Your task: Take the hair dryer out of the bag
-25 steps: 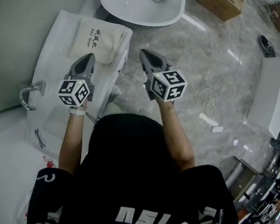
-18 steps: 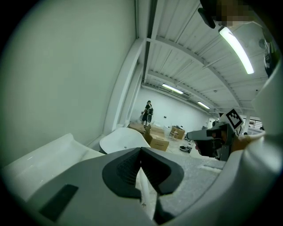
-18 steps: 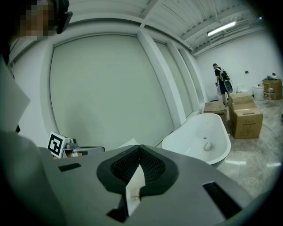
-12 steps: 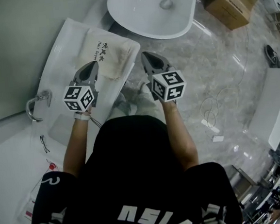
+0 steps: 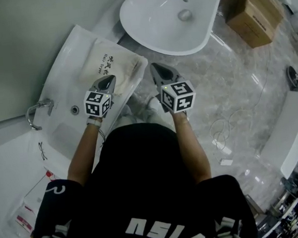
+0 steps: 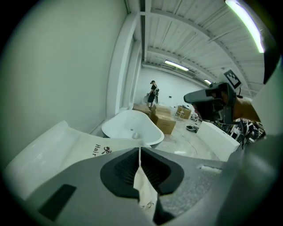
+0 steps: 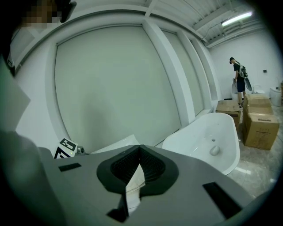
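Nothing is done yet, I think: the hair dryer does not show, so probably it is inside the cloth bag (image 5: 114, 66) lying on the sink (image 5: 58, 85), while the left gripper (image 5: 106, 80) over the bag and the right gripper (image 5: 155, 67) beside it have jaws together, empty.

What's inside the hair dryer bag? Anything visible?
Nothing of the contents shows. The cloth bag lies printed side up on the far end of the white basin. Its fabric covers whatever is inside, so no hair dryer can be seen in any view.
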